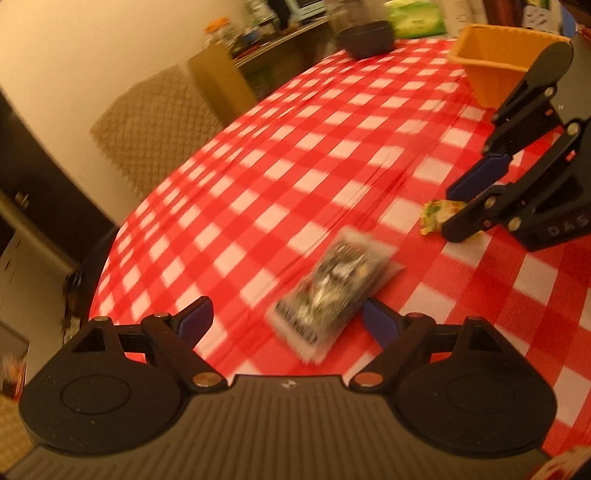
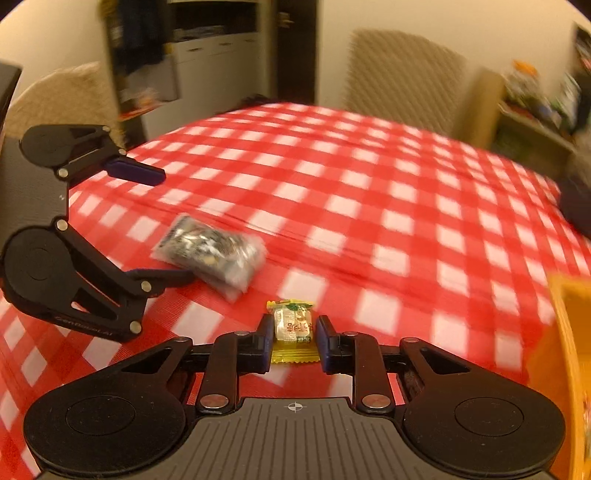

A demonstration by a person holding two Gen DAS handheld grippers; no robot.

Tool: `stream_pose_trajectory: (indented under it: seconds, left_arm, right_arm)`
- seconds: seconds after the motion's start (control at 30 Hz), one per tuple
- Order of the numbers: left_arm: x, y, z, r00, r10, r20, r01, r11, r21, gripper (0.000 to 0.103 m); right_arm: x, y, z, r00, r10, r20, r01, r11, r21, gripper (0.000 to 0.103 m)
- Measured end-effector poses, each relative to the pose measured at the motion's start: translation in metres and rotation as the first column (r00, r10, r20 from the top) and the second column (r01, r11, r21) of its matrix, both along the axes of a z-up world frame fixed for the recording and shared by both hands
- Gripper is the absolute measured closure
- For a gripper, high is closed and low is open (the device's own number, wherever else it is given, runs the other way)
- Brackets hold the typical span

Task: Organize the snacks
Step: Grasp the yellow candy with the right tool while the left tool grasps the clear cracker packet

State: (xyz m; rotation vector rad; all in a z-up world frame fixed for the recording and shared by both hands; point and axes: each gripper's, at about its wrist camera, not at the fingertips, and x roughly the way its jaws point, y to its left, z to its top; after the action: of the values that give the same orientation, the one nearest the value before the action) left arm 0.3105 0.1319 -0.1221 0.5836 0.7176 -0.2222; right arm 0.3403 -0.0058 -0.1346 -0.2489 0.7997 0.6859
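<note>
A small yellow candy packet (image 2: 293,326) lies on the red-and-white checked tablecloth (image 2: 369,192). My right gripper (image 2: 293,339) is shut on it, one blue pad pressed against each side. From the left wrist view the candy packet (image 1: 433,216) pokes out beside the right gripper (image 1: 460,205). A clear packet of dark snacks (image 1: 332,295) lies flat just ahead of my left gripper (image 1: 288,323), close to its right finger. The left gripper is open and holds nothing. The right wrist view shows the left gripper (image 2: 159,225) spread wide around the near end of that snack packet (image 2: 210,253).
An orange basket (image 1: 491,55) stands at the far right of the table, also seen as the basket wall (image 2: 565,350) close beside my right gripper. A dark bowl (image 1: 365,37) and a green box (image 1: 417,18) sit at the far edge. Padded chairs (image 2: 399,70) ring the table.
</note>
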Motion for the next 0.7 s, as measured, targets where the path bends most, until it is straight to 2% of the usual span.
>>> stream_pose_trajectory:
  seconds: [0.13,0.27,0.4,0.47,0.53,0.63,0.7]
  left_arm:
    - [0.014,-0.007,0.001,0.998,-0.068,-0.017,0.067,0.997,-0.039,0.016]
    - [0.029,-0.006,-0.003,0.996,-0.059,-0.068,0.051,0.992,-0.119,0.022]
    - [0.034,0.004,0.000,0.987,0.022,-0.160,-0.065,0.961,-0.268,0.047]
    - [0.029,0.003,0.000,0.983,0.062,-0.174,-0.109,0.954,-0.279,0.054]
    - [0.020,0.003,0.002,0.975,0.086,-0.204,-0.147,0.941,-0.306,0.067]
    - [0.003,0.000,0.004,0.957,0.157,-0.246,-0.239,0.905,-0.352,0.068]
    - [-0.010,-0.004,0.005,0.948,0.198,-0.248,-0.280,0.890,-0.360,0.068]
  right_arm:
    - [-0.001,-0.020,0.003,0.998,-0.066,-0.025,0.066,0.998,0.009,0.079]
    - [-0.004,-0.036,0.004,0.990,-0.124,-0.067,0.127,0.991,0.050,0.079]
    - [-0.005,-0.041,0.007,0.988,-0.137,-0.074,0.141,0.988,0.057,0.079]
    - [-0.006,-0.044,0.009,0.987,-0.142,-0.076,0.146,0.988,0.057,0.079]
    - [-0.009,-0.045,0.009,0.986,-0.148,-0.080,0.153,0.986,0.060,0.079]
    - [-0.014,-0.047,0.009,0.984,-0.158,-0.088,0.164,0.984,0.071,0.079]
    - [-0.020,-0.049,0.009,0.983,-0.159,-0.091,0.166,0.984,0.068,0.079]
